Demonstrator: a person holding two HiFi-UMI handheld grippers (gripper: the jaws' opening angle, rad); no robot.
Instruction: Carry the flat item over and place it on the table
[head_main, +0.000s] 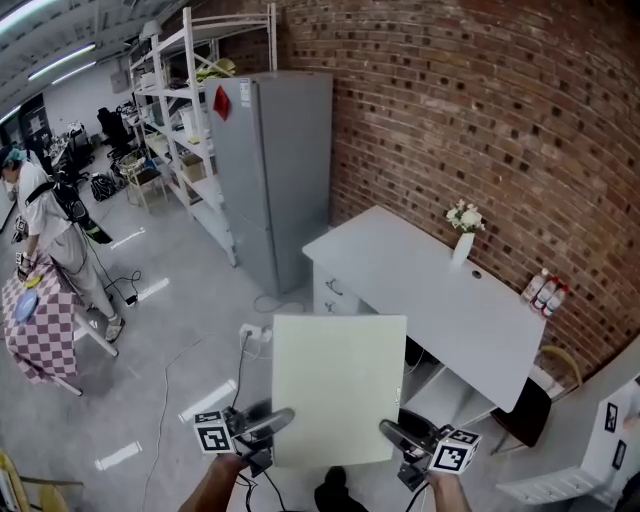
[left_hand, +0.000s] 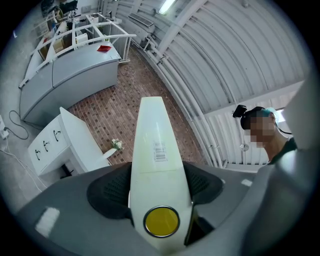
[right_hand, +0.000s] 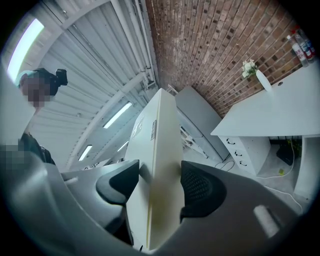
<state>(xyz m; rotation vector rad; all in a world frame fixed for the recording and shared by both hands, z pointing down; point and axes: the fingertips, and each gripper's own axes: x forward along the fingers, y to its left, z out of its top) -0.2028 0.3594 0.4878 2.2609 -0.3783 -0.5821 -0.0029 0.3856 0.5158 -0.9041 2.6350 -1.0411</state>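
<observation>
The left tool (head_main: 272, 422) and the right tool (head_main: 398, 434) are each clenched on a near corner of the pale flat board (head_main: 338, 388). The board is held in the air just beside the white worktop (head_main: 440, 300), not resting on it.

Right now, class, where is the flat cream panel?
In the head view the flat panel sits bottom centre, held in the air between the left gripper and the right gripper, just short of the white table by the brick wall.
</observation>
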